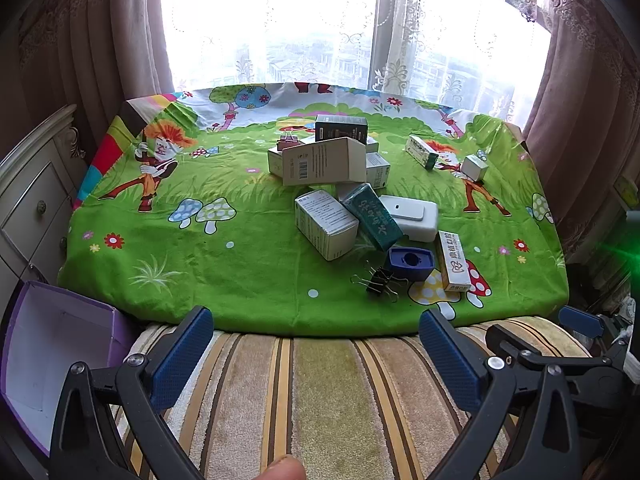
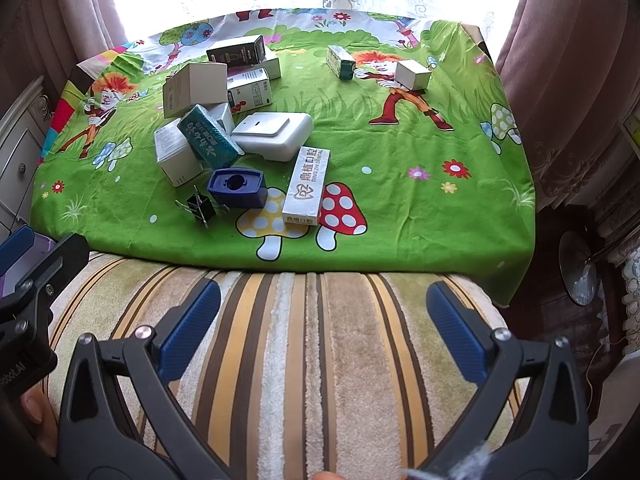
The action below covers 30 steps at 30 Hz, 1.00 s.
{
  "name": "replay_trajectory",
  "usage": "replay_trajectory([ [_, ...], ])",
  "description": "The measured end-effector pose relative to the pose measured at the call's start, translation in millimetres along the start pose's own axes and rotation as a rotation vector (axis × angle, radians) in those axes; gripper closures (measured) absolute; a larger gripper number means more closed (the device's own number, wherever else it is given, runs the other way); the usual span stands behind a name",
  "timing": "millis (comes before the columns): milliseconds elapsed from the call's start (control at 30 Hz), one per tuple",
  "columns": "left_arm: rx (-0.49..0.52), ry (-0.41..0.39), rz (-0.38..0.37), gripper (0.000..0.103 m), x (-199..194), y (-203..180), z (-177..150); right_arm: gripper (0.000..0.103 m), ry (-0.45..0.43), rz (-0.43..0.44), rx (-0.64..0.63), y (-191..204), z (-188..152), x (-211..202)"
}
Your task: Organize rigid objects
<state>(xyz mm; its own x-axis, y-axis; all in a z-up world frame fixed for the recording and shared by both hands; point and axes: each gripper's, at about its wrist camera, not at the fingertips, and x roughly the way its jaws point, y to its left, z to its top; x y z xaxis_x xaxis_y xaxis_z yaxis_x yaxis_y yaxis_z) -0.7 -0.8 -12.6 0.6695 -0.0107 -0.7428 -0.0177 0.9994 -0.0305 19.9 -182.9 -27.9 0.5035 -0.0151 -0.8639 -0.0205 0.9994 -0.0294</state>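
Cartoon-print green cloth (image 1: 224, 264) covers the desk; jumbled boxes (image 2: 224, 120) sit at 11 o'clock, unsorted. Left tongs (image 1: 316, 344) and right tongs (image 2: 324, 320) gape wide, empty (purple box (image 1: 60, 344) likely awaits them)

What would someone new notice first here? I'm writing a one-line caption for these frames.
The bright green cartoon cloth fills the table, with a jumble of small boxes piled left of its middle and two boxes apart at the far right. Nearest lie a blue holder and a black clip. Both grippers, left and right, hover open over a striped cushion.
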Motion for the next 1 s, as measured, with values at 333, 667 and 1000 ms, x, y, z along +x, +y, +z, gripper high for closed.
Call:
replay_trajectory([
  [333, -0.004, 0.005, 0.000, 0.000, 1.3, -0.2, -2.4, 0.000, 0.002, 0.001, 0.000, 0.2, -0.6, 0.5],
  [667, -0.005, 0.005, -0.001, 0.000, 1.3, 0.0, -2.1, 0.000, 0.004, 0.003, 0.000, 0.3, -0.6, 1.0],
  [1000, -0.016, 0.023, -0.012, 0.000, 4.8, 1.2, -1.2, 0.000, 0.013, 0.010, 0.003, 0.8, -0.5, 2.0],
])
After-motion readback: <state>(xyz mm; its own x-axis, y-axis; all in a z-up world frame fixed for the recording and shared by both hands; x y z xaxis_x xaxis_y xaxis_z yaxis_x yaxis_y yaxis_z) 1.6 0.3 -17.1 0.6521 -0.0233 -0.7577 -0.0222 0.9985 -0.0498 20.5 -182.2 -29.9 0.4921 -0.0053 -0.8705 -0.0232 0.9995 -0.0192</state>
